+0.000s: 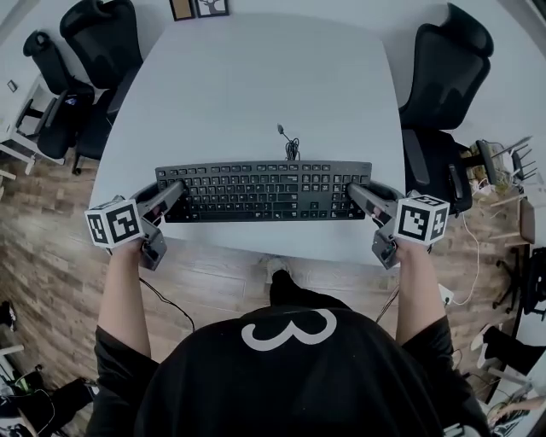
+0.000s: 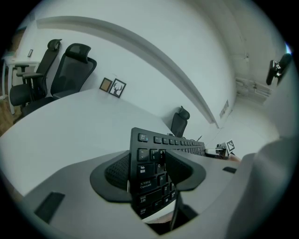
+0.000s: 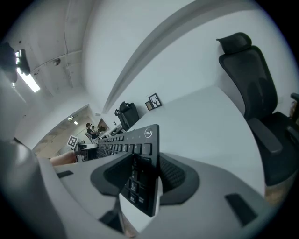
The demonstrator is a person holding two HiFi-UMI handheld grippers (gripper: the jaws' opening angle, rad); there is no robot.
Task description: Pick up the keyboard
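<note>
- A black shirt with a white mark (image 1: 286, 367) is seen nearest the head view, with both bare forearms reached forward from it.
- The left gripper (image 1: 175, 192) is clenched on the left end of the keyboard (image 1: 264, 189); in the left gripper view the end is seen pinched between the two dark pads, with the key rows running away from the camera.
- The right gripper (image 1: 357, 193) is clamped on the keyboard's right end; in the right gripper view the end with the logo is seen gripped between the pads.
- The black keyboard is held lengthwise between the two grippers, over the near part of the white tabletop (image 1: 256, 94) and about parallel to its near edge.
- A dark cable (image 1: 291, 145) is seen running from the keyboard's far edge onto the tabletop.
- Black office chairs are placed beside the tabletop, one at the right (image 1: 444, 77) and others at the left (image 1: 102, 34).
- Two small picture frames (image 1: 198, 8) are seen at the far edge.
- A wooden floor (image 1: 51, 247) is shown below.
</note>
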